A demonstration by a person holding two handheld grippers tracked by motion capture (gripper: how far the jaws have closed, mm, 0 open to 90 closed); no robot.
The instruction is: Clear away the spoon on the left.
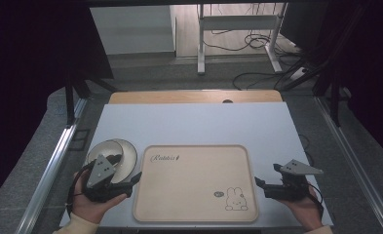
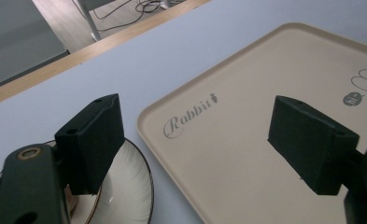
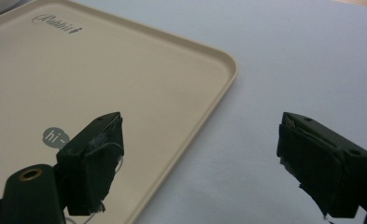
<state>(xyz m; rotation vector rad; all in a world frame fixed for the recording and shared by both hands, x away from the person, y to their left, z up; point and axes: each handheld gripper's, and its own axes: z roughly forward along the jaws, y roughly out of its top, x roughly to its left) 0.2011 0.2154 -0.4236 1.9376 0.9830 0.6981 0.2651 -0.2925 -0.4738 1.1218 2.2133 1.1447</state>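
Beige, smooth plastic, the rounded rectangular tray [image 1: 194, 183] reads "Rabbit" in script, with a line-drawn rabbit saying "hi", and lies centred on the pale blue surface [image 1: 194, 122]. Left gripper [image 1: 130, 181] spread wide, empty, over the glossy white round plate [image 1: 125, 151]; right gripper [image 1: 267, 178] likewise.

Both hands enter the high view from 6 o'clock, each gripping a two-jaw tool. The left hand [image 1: 92, 202] holds the left gripper [image 1: 130, 183] low at about 8 o'clock, its jaws spread wide and aimed toward 2 o'clock. The right hand [image 1: 303, 209] holds the right gripper [image 1: 267, 178] at about 4 o'clock, jaws likewise wide apart, aimed toward 9 o'clock.
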